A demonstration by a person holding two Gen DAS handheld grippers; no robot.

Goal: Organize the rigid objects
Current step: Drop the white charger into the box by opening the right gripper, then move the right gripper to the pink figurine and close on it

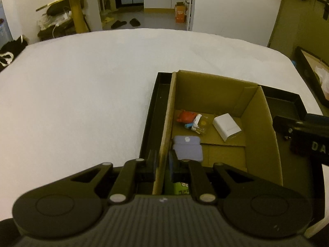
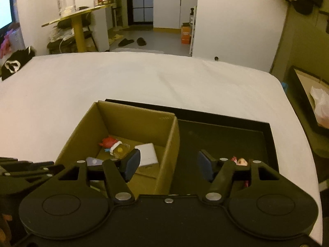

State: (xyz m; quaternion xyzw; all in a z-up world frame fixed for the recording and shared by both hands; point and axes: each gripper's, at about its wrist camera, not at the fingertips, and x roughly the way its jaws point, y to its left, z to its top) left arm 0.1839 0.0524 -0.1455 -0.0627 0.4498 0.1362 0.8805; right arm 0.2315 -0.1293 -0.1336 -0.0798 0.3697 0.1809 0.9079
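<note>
A brown cardboard box [image 1: 261, 123] sits inside a black tray [image 1: 153, 111] on the white bed. In it lie a red toy [image 1: 185, 117], a small clear packet with a yellow dot [image 1: 202, 124], a white block [image 1: 226, 126], a purple case [image 1: 188, 147] and a green printed box [image 1: 181, 188]. My left gripper [image 1: 163, 164] is shut on the box's left wall. My right gripper [image 2: 168, 164] is open, straddling the box's right wall [image 2: 171, 144]; a pink figure [image 2: 239, 161] lies in the tray [image 2: 226, 135] behind its right finger.
The white bed [image 1: 82, 92] spreads to the left and beyond. Another black tray with a plastic bag [image 2: 320, 107] stands on the floor at right. A yellow round table [image 2: 78, 16] with jars stands at the back left.
</note>
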